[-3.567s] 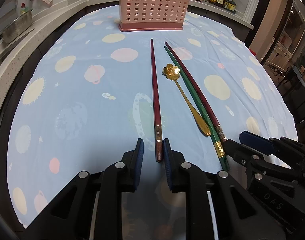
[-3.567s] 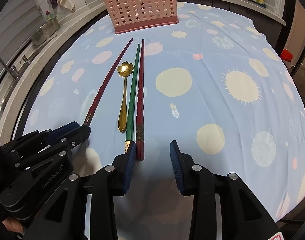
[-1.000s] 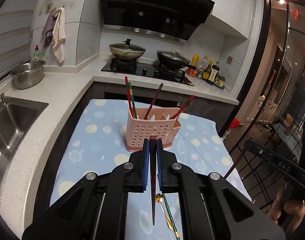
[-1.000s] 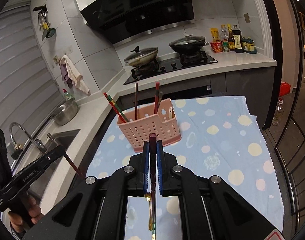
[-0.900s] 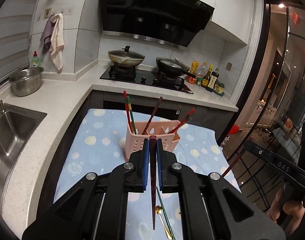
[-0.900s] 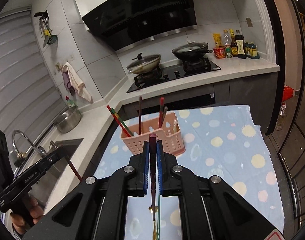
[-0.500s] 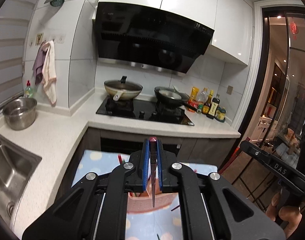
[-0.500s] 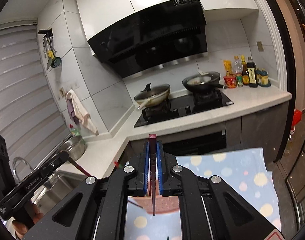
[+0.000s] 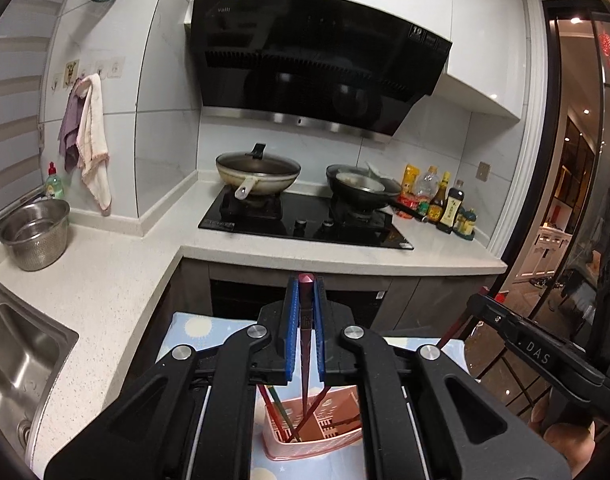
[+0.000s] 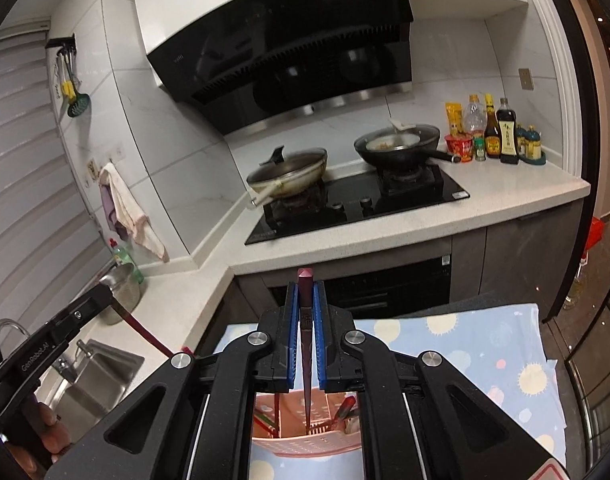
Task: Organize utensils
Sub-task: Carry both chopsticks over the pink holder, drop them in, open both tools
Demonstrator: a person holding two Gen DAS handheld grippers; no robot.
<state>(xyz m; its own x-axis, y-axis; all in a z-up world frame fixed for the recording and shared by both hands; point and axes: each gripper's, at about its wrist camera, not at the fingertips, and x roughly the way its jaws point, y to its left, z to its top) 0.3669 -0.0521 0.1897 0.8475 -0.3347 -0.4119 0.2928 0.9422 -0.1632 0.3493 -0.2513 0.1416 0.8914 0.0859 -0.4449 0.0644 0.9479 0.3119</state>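
My left gripper [image 9: 305,286] is shut on a dark red chopstick [image 9: 305,344] held upright, its tip hanging down into the pink perforated utensil basket [image 9: 317,440] directly below. My right gripper [image 10: 305,284] is shut on another dark red chopstick [image 10: 306,344], also upright with its tip inside the pink basket [image 10: 305,446]. Several chopsticks stand in the basket. The right gripper also shows at the right of the left wrist view [image 9: 481,304], the left gripper at the left of the right wrist view [image 10: 105,294].
The basket stands on a table with a blue patterned cloth [image 10: 485,344]. Behind are a white counter [image 9: 105,264], a hob with two pans [image 9: 305,216], sauce bottles [image 9: 445,204], a steel bowl [image 9: 35,234] and a sink [image 9: 17,360].
Both grippers have lifted the chopsticks off the cloth, turned them upright and moved forward over the basket. The chopstick tips now hang inside it.
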